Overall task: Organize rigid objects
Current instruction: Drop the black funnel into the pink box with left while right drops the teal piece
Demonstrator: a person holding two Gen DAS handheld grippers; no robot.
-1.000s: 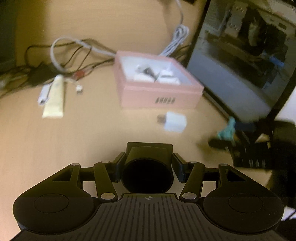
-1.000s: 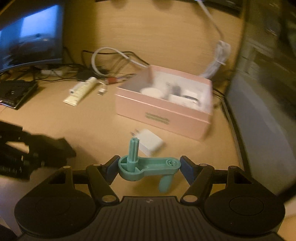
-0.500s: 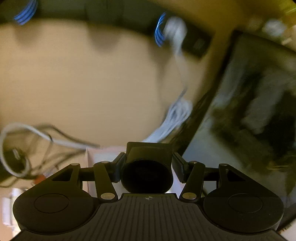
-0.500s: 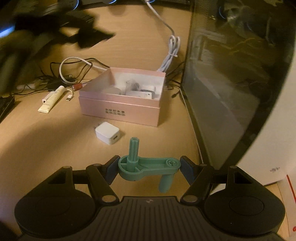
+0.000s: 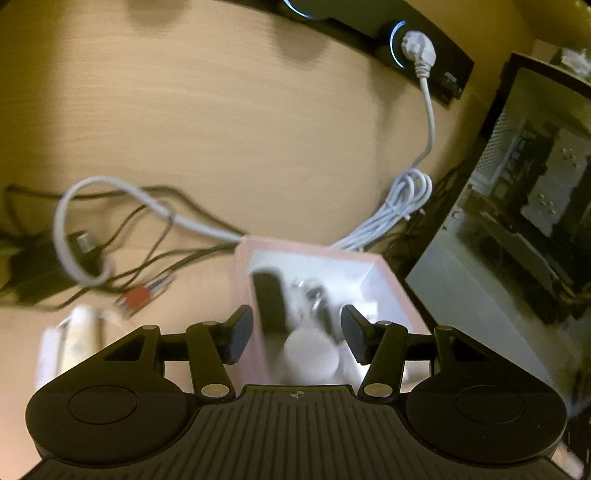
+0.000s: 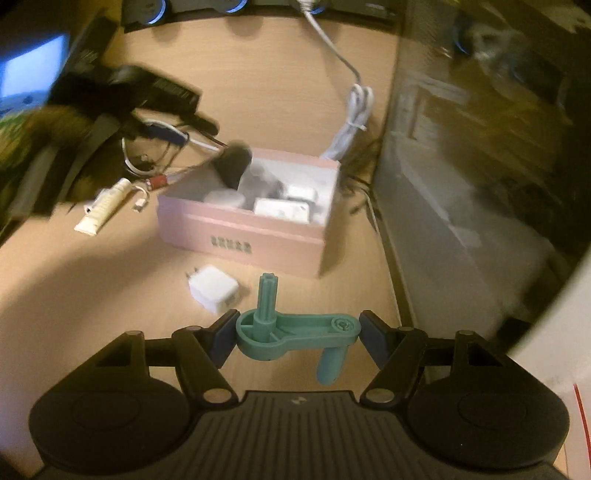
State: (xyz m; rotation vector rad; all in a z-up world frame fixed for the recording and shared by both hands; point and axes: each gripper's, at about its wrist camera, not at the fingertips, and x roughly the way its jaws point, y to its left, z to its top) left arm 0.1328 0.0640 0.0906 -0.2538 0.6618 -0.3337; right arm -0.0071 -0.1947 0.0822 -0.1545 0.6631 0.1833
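My left gripper hovers over the open pink box. Its jaws are closing with nothing between them. A blurred black cylinder is loose at the box's left inner wall, beside a white round piece. From the right wrist view the same cylinder tips over the box's far left rim, ahead of the blurred left gripper. My right gripper is shut on a teal crank handle, held above the desk in front of the pink box. A white charger cube lies near it.
A cream tube and tangled cables lie left of the box. A coiled white cord runs to a power strip at the back. A glass-sided computer case stands close on the right.
The left gripper swung from the near desk to above the pink box, and the black cylinder it held has left its jaws. The right gripper keeps the teal crank and barely moved.
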